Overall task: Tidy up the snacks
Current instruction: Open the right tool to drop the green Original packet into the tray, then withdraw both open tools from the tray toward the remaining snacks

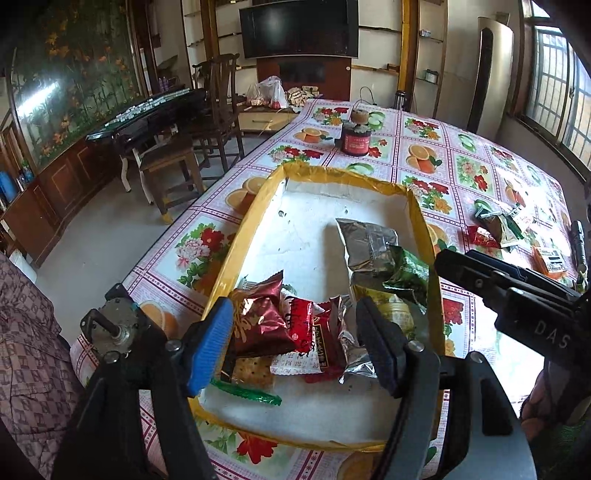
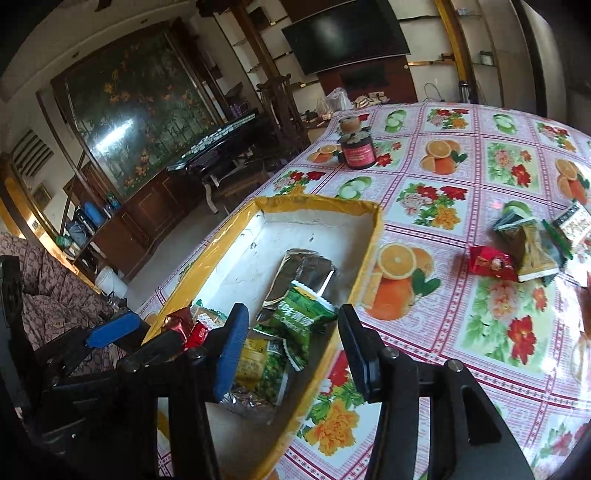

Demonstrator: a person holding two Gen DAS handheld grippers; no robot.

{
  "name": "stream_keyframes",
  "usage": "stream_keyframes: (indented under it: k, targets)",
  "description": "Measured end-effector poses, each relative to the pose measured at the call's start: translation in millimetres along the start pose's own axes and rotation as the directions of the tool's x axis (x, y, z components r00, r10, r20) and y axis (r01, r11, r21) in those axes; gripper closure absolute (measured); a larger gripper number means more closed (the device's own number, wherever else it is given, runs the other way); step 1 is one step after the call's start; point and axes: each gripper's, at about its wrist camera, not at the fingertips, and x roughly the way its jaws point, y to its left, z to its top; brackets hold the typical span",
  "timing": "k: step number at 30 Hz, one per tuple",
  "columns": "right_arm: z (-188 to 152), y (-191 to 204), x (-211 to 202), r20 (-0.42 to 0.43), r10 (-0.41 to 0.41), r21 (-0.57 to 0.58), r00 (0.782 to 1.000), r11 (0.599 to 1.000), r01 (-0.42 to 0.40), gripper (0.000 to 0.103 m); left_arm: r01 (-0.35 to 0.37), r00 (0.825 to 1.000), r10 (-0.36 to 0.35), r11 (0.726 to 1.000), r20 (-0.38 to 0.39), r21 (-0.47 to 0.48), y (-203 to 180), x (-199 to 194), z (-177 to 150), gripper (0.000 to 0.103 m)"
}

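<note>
both my left gripper [image 1: 295, 332] and right gripper [image 2: 291, 339] hang spread, pinching nothing, over the yellow-rimmed tray [image 1: 236, 254]; dipping lower could snag the red packets [image 1: 280, 325].

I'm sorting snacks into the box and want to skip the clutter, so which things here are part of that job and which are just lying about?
Part of the job:
- yellow-rimmed box
- snack packets in the box
- loose snack packets on the tablecloth

Just lying about:
- dark red jar
- television
- wooden chairs
- plastic bag
</note>
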Motion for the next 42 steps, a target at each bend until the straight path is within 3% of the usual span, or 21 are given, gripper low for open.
stream_keyframes:
  k: [42]
  targets:
    - [-39.8,-79.1,-95.7,0.103,-0.143,0.138,0.984,0.982,0.129,0.049,-0.036,0.989,0.023,0.995,0.143,0.091,-45.0,-66.3,-0.4,0.025]
